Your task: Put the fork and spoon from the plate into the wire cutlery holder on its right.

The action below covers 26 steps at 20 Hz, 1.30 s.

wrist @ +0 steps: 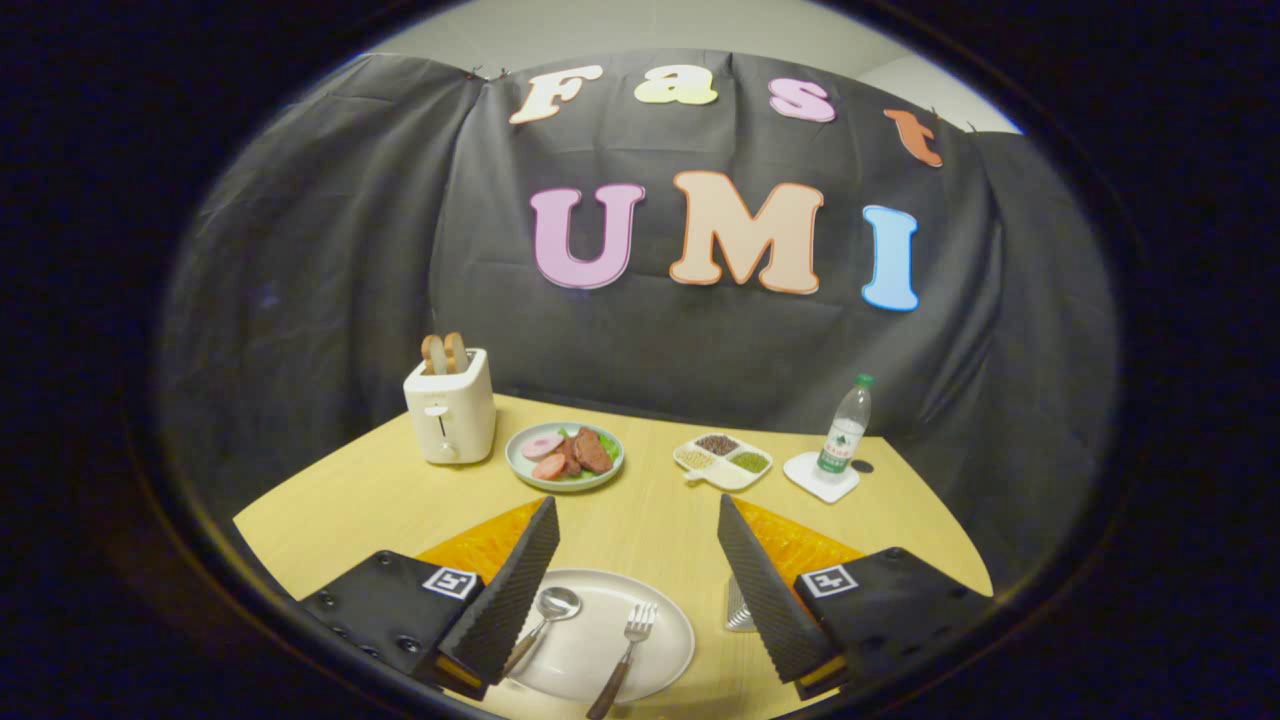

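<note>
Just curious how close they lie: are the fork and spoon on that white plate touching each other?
Apart. In the gripper view the spoon and fork lie side by side on the plate with bare plate between them, under the open tool.

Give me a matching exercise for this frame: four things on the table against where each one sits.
Things:
1. white toaster
2. clear plastic water bottle
3. metal fork with wooden handle
4. sliced sausage

Places:
A. on the white plate between the open gripper fingers
B. on the pale green plate
C. on a white square coaster
D. beside the green plate, holding toast

Pairs: 1-D, 2-C, 3-A, 4-B
</note>
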Tool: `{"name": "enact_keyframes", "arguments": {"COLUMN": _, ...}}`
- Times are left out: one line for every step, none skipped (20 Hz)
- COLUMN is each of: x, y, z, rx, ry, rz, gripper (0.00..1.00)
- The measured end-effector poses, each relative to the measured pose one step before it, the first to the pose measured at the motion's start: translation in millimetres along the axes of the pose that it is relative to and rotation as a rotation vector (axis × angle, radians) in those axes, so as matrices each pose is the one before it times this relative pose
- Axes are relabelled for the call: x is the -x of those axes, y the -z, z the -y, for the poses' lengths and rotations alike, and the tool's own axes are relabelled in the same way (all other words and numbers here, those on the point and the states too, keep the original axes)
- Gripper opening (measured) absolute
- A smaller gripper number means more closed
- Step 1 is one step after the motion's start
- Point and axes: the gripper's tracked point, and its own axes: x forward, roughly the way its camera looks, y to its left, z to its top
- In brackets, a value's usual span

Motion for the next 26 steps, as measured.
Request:
{"name": "enact_keyframes", "arguments": {"x": -1.68, "y": 9.63, "z": 1.68, "rx": -0.00162, "ry": 0.00302, "rz": -0.02526, "gripper": 1.00}}
{"name": "enact_keyframes", "arguments": {"x": -2.85, "y": 10.20, "z": 0.29, "rx": -0.00232, "ry": 0.00053, "rz": -0.02580, "gripper": 1.00}}
{"name": "enact_keyframes", "arguments": {"x": -1.93, "y": 8.33, "z": 0.27, "rx": 0.00021, "ry": -0.00049, "rz": -0.02344, "gripper": 1.00}}
{"name": "enact_keyframes", "arguments": {"x": -2.61, "y": 9.33, "z": 1.33, "rx": 0.00147, "ry": 0.00254, "rz": -0.01850, "gripper": 1.00}}
{"name": "enact_keyframes", "arguments": {"x": -1.94, "y": 6.83, "z": 0.87, "rx": 0.00501, "ry": 0.00118, "rz": -0.01857, "gripper": 1.00}}
{"name": "enact_keyframes", "arguments": {"x": -3.32, "y": 8.71, "z": 0.25, "rx": 0.00701, "ry": 0.00286, "rz": -0.01841, "gripper": 1.00}}
{"name": "enact_keyframes", "arguments": {"x": -2.49, "y": 6.58, "z": 0.09, "rx": 0.00663, "ry": 0.00160, "rz": -0.01766, "gripper": 1.00}}
{"name": "enact_keyframes", "arguments": {"x": -3.68, "y": 8.12, "z": -0.85, "rx": 0.00478, "ry": -0.00160, "rz": -0.01980, "gripper": 1.00}}
{"name": "enact_keyframes", "arguments": {"x": -2.33, "y": 6.99, "z": -1.15, "rx": 0.00349, "ry": -0.00268, "rz": -0.02026, "gripper": 1.00}}
{"name": "enact_keyframes", "arguments": {"x": -3.24, "y": 9.03, "z": -1.30, "rx": 0.00363, "ry": -0.00185, "rz": -0.02098, "gripper": 1.00}}
{"name": "enact_keyframes", "arguments": {"x": -1.99, "y": 8.40, "z": -2.24, "rx": 0.00579, "ry": -0.00540, "rz": -0.02299, "gripper": 1.00}}
{"name": "enact_keyframes", "arguments": {"x": -3.59, "y": 7.00, "z": -3.58, "rx": 0.00740, "ry": -0.00656, "rz": -0.02093, "gripper": 1.00}}
{"name": "enact_keyframes", "arguments": {"x": -2.27, "y": 5.02, "z": -1.39, "rx": 0.01058, "ry": -0.00244, "rz": -0.01594, "gripper": 1.00}}
{"name": "enact_keyframes", "arguments": {"x": -2.87, "y": 5.83, "z": -2.35, "rx": 0.01071, "ry": -0.00181, "rz": -0.01847, "gripper": 1.00}}
{"name": "enact_keyframes", "arguments": {"x": -2.63, "y": 5.54, "z": -2.14, "rx": 0.00581, "ry": -0.00459, "rz": -0.01554, "gripper": 1.00}}
{"name": "enact_keyframes", "arguments": {"x": -1.65, "y": 6.76, "z": -1.83, "rx": 0.00135, "ry": -0.00476, "rz": -0.02212, "gripper": 1.00}}
{"name": "enact_keyframes", "arguments": {"x": -3.16, "y": 5.86, "z": -2.23, "rx": -0.00436, "ry": -0.00988, "rz": -0.02495, "gripper": 1.00}}
{"name": "enact_keyframes", "arguments": {"x": -3.46, "y": 7.73, "z": -2.48, "rx": -0.00873, "ry": -0.01088, "rz": -0.02507, "gripper": 1.00}}
{"name": "enact_keyframes", "arguments": {"x": -4.60, "y": 7.52, "z": -1.33, "rx": -0.00888, "ry": -0.00524, "rz": -0.02629, "gripper": 1.00}}
{"name": "enact_keyframes", "arguments": {"x": -3.20, "y": 6.48, "z": 0.14, "rx": -0.00792, "ry": -0.00335, "rz": -0.02249, "gripper": 1.00}}
{"name": "enact_keyframes", "arguments": {"x": -3.67, "y": 5.48, "z": 0.60, "rx": -0.00377, "ry": 0.00350, "rz": -0.02223, "gripper": 1.00}}
{"name": "enact_keyframes", "arguments": {"x": -2.68, "y": 7.49, "z": 1.91, "rx": 0.00031, "ry": 0.00882, "rz": -0.02359, "gripper": 1.00}}
{"name": "enact_keyframes", "arguments": {"x": -1.83, "y": 5.79, "z": 2.76, "rx": 0.00160, "ry": 0.01057, "rz": -0.02406, "gripper": 1.00}}
{"name": "enact_keyframes", "arguments": {"x": -2.23, "y": 5.69, "z": 0.88, "rx": 0.00039, "ry": 0.00351, "rz": -0.01910, "gripper": 1.00}}
{"name": "enact_keyframes", "arguments": {"x": -1.35, "y": 3.38, "z": -0.17, "rx": -0.00022, "ry": -0.00055, "rz": -0.01585, "gripper": 1.00}}
{"name": "enact_keyframes", "arguments": {"x": -1.66, "y": 3.48, "z": -0.81, "rx": 0.00328, "ry": -0.00057, "rz": -0.01349, "gripper": 1.00}}
